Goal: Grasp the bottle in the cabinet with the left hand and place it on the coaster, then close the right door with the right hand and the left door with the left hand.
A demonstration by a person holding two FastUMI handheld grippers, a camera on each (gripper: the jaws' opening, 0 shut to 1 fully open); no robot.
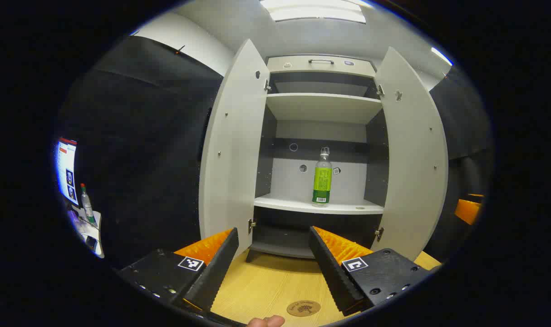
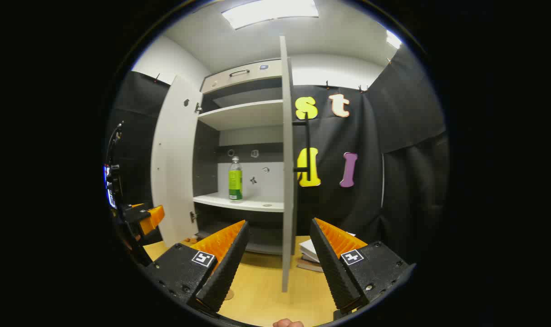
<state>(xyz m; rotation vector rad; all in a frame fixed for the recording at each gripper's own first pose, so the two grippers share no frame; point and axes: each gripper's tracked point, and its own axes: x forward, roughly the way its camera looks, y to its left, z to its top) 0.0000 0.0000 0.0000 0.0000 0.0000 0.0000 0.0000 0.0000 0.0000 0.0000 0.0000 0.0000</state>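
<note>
Now my left tongs (image 1: pixel 273 247) gape wide, holding nothing | bottle (image 1: pixel 322 179) stands on cabinet (image 1: pixel 323 107) shelf, well beyond them | my right tongs (image 2: pixel 279 243) wide too, by cabinet's right door (image 2: pixel 288 181)

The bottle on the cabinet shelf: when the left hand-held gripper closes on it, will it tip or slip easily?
The bottle is tall and narrow and stands upright on a small base, so a push near its cap would probably tip it. Its wall looks like smooth clear plastic with a green label, so it may slip or give a little under pressure. How full it is cannot be told.
</note>
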